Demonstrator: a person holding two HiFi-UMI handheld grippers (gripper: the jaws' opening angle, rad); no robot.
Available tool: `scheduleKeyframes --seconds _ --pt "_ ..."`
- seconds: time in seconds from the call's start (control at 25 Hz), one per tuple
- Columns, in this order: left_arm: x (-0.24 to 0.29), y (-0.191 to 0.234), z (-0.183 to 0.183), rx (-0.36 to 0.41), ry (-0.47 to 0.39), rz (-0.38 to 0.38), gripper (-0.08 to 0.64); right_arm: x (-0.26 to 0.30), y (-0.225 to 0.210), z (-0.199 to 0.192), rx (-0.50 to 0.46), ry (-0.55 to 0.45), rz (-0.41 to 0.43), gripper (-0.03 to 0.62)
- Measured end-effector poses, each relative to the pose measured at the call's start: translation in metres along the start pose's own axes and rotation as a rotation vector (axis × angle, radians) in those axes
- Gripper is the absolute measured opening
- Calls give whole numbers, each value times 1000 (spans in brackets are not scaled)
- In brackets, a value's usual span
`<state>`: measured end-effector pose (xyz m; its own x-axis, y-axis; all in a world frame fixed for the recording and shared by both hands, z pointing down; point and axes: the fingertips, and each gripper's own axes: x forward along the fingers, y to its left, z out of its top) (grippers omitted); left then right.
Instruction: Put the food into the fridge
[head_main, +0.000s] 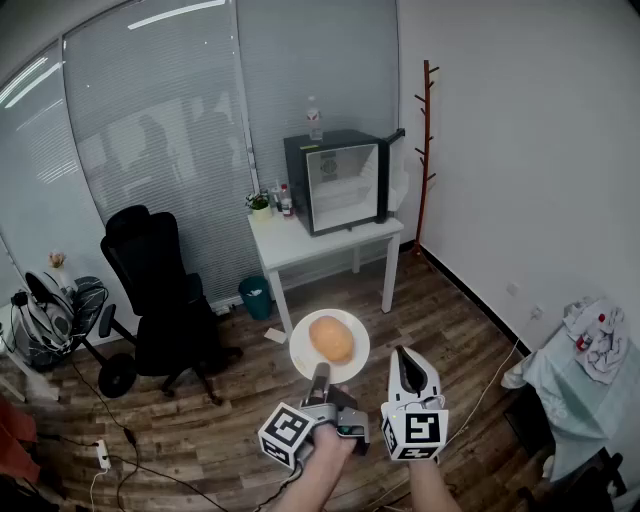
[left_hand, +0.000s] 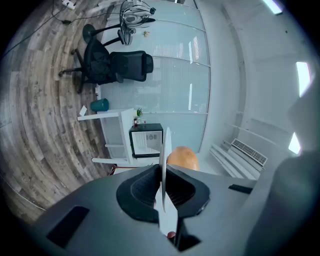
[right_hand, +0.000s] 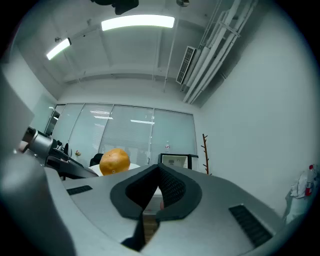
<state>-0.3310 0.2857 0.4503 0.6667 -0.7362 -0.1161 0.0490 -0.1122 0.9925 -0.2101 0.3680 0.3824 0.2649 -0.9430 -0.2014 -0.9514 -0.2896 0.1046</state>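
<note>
Head view shows the left hand-held gripper (head_main: 322, 378) pinching the near rim of a white plate (head_main: 303, 356), which carries the round orange food (head_main: 331, 339) above the wooden floor (head_main: 230, 420). At the plate's 4 o'clock, the right hand-held gripper (head_main: 408, 372) has its jaws pressed together on nothing. The fridge (head_main: 338, 180) stands at 12 o'clock on a white tabletop (head_main: 290, 243), with a bottle (head_main: 314, 118) on top. A black office chair (head_main: 155, 280) sits at 10 o'clock, a coat stand (head_main: 427, 150) at 1 o'clock, and a teal bin (head_main: 255, 297) under the tabletop.
</note>
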Motion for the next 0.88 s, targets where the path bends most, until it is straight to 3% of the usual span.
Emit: scheduleKeyframes --seconds 0.76,0.88 --pt "17 8 -49 22 -34 22 40 0 -54 -23 106 -4 40 26" --pt "28 14 -48 18 -36 26 40 10 -58 -29 88 -6 42 26"
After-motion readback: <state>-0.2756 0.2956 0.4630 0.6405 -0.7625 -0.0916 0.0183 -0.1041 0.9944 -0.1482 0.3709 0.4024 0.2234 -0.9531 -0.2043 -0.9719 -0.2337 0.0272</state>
